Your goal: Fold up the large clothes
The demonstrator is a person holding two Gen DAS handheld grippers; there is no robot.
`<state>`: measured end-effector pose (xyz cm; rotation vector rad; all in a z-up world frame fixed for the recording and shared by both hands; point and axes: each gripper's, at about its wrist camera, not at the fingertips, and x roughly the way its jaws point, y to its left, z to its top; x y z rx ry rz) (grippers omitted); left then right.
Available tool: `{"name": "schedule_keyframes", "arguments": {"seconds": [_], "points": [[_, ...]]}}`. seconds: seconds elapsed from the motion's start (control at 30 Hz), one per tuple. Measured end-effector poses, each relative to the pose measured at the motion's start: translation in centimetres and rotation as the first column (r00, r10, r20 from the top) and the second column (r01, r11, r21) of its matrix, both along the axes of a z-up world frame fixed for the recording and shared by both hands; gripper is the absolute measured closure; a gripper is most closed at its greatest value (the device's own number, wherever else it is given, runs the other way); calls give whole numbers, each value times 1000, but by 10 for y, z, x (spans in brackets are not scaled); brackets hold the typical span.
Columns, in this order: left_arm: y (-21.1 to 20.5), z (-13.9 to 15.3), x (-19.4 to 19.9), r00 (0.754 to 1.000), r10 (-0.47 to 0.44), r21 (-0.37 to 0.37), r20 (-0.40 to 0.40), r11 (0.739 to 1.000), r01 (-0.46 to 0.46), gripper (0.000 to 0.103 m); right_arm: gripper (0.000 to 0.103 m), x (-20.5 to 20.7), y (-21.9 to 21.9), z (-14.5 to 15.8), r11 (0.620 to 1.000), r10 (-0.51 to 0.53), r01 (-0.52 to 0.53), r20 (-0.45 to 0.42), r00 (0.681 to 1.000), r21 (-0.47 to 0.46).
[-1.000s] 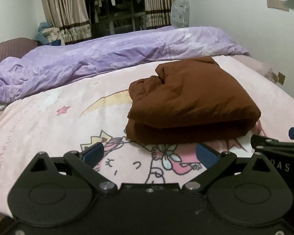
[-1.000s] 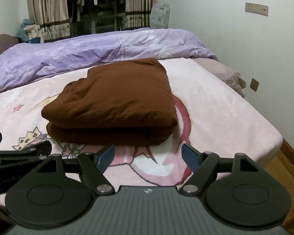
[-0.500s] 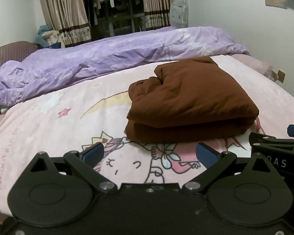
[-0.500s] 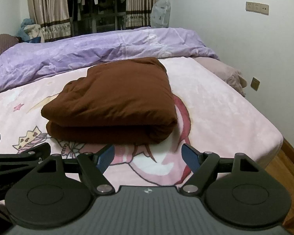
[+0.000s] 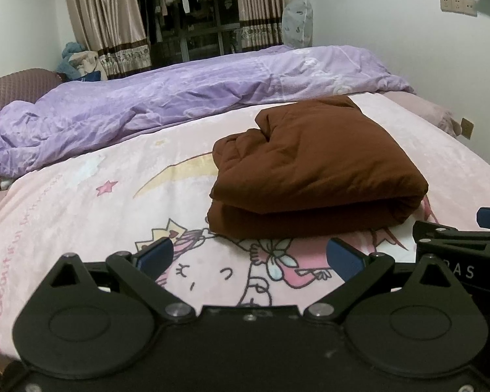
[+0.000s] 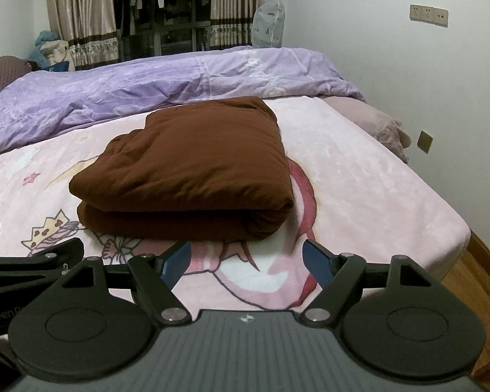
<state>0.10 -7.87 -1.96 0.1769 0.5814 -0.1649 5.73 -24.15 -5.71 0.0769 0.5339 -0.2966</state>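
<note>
Bed with pink cartoon-print blanket fills most of both views; crumpled purple duvet runs along its far side, curtains and hanging clothes behind that. Brown garment lies folded into a thick two-layer bundle mid-bed on the pink blanket, rounded fold edge toward the right, nearer open edges facing the cameras, a lumpy tuck at its far-left corner. It sits just ahead of both tools, touched by neither. Left gripper low at the near bed edge, jaws spread wide, nothing between them, only blanket print showing in the gap; the bundle is ahead and slightly to the right of its centreline. Right gripper beside it, jaws likewise spread and empty; the bundle is ahead and a bit left of centre, its near edge just past the blue fingertips. Each tool's side shows at the edge of the other's view.
</note>
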Motion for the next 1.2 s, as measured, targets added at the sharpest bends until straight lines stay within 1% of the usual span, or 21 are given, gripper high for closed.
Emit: {"name": "schedule_keyframes", "arguments": {"seconds": [1.2], "points": [[0, 1, -2, 1000, -1, -3, 7, 1000, 1, 0, 12, -1, 0, 0, 1000, -1, 1, 1, 1000, -4]]}}
